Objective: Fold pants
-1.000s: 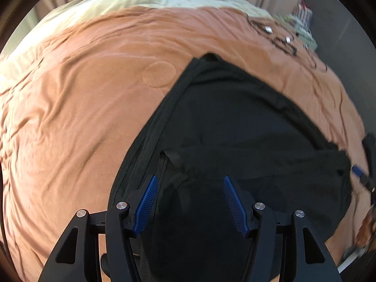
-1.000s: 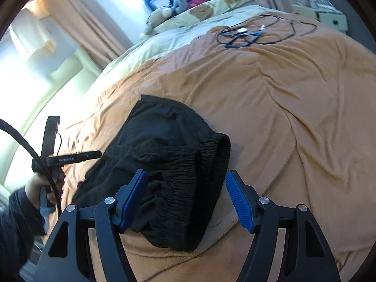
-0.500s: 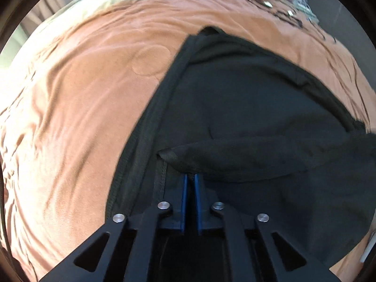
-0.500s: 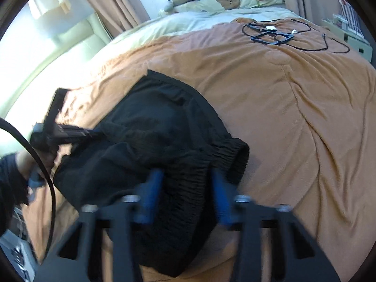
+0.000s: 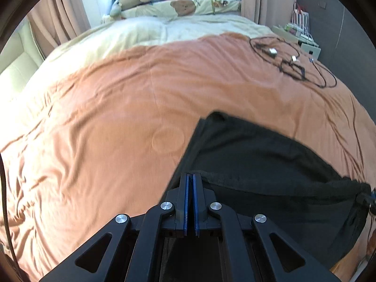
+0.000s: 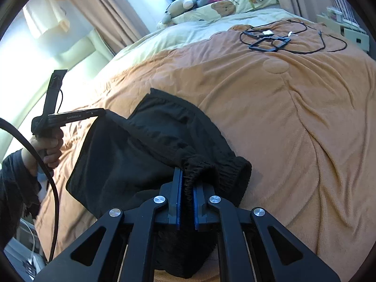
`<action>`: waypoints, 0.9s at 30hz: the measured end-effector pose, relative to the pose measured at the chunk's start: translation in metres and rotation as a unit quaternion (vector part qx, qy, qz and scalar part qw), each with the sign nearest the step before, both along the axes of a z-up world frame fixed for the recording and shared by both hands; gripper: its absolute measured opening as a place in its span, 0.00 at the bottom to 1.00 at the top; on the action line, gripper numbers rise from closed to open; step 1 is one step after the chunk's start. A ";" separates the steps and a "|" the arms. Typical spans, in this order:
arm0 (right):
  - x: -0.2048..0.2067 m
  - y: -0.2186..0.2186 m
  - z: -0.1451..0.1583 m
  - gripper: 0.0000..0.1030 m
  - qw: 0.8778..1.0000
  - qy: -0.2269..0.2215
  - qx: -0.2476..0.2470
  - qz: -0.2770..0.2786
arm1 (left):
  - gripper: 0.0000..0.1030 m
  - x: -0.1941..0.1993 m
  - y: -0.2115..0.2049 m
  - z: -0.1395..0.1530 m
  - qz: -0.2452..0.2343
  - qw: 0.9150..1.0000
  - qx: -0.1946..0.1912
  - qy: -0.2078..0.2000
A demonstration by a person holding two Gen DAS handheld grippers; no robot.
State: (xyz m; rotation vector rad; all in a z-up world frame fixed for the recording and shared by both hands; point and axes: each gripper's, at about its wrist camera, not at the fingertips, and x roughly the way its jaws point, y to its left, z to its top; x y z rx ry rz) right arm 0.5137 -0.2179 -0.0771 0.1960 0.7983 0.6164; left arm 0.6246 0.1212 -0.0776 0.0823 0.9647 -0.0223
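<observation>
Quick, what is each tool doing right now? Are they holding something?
Left tool: closed, pinching an edge of the black pants.
Right tool: closed on the pants' stretchy waistband.

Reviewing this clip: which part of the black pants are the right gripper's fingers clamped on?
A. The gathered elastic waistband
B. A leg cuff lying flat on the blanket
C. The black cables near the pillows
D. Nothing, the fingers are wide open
A. In the right wrist view the right gripper has its fingers pressed on the bunched, ribbed waistband of the black pants, lifted off the orange blanket.
</observation>
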 end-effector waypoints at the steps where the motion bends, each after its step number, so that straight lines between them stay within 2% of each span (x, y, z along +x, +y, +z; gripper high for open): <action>1: 0.001 -0.002 0.000 0.04 1.000 0.002 0.005 -0.003 | 0.03 0.004 -0.004 0.003 0.000 1.000 0.003 -0.006; 11: 0.008 -0.012 -0.008 0.04 0.998 0.012 0.034 -0.043 | 0.03 0.051 -0.035 0.017 -0.013 0.999 0.022 -0.030; 18: 0.008 -0.011 -0.014 0.04 0.996 0.012 0.032 -0.082 | 0.01 0.083 -0.052 0.007 -0.014 0.998 0.048 -0.039; 20: 0.009 -0.012 -0.015 0.04 0.995 0.017 0.039 -0.090 | 0.01 0.092 -0.053 0.002 -0.011 0.998 0.042 -0.041; 24: 0.008 -0.010 -0.015 0.06 0.995 0.012 0.033 -0.089 | 0.02 0.105 -0.056 -0.014 -0.011 0.999 0.045 -0.024; 26: 0.010 -0.011 -0.017 0.09 0.995 0.027 0.035 -0.087 | 0.05 0.107 -0.058 -0.022 -0.012 0.999 0.048 -0.003; 27: 0.012 -0.012 -0.018 0.14 0.995 0.034 0.040 -0.086 | 0.09 0.107 -0.059 -0.025 -0.018 0.998 0.053 0.009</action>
